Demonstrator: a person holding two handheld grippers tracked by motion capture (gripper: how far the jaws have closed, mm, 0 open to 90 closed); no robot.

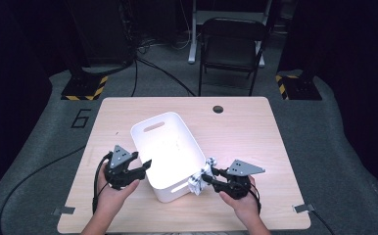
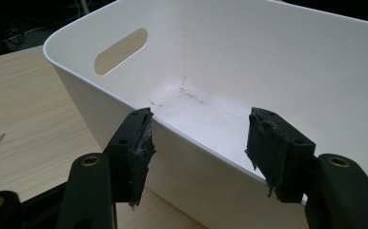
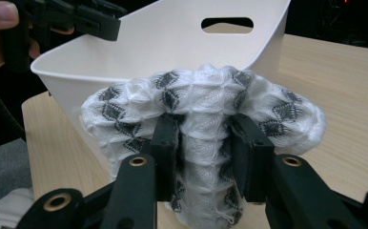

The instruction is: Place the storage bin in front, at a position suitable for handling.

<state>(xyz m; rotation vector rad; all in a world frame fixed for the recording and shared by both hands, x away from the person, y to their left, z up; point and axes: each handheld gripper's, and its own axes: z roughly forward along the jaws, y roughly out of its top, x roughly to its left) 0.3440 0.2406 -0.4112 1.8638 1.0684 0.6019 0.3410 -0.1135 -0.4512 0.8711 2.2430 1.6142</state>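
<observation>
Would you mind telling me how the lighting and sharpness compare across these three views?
High view: table lit, surroundings dark, white bin nearly blown out inside. Left gripper view: bin floor overexposed, near tongs soft. Right gripper view: patterned cloth fairly sharp, background dark.

A white plastic tub [image 1: 165, 154] with slot handles sits in the middle of the light wooden table [image 1: 255, 132], turned a bit slantwise. The left gripper [image 1: 145, 166], black with a grey three-cornered plate, is held by a hand at the tub's left wall, its jaws at the rim. The right gripper [image 1: 205, 177] is near the table's front edge, just beside the tub's front right corner. It pinches a bunched white cloth with dark marks [image 1: 201, 175]. A black chair [image 1: 231, 46] stands on the floor behind the table.
</observation>
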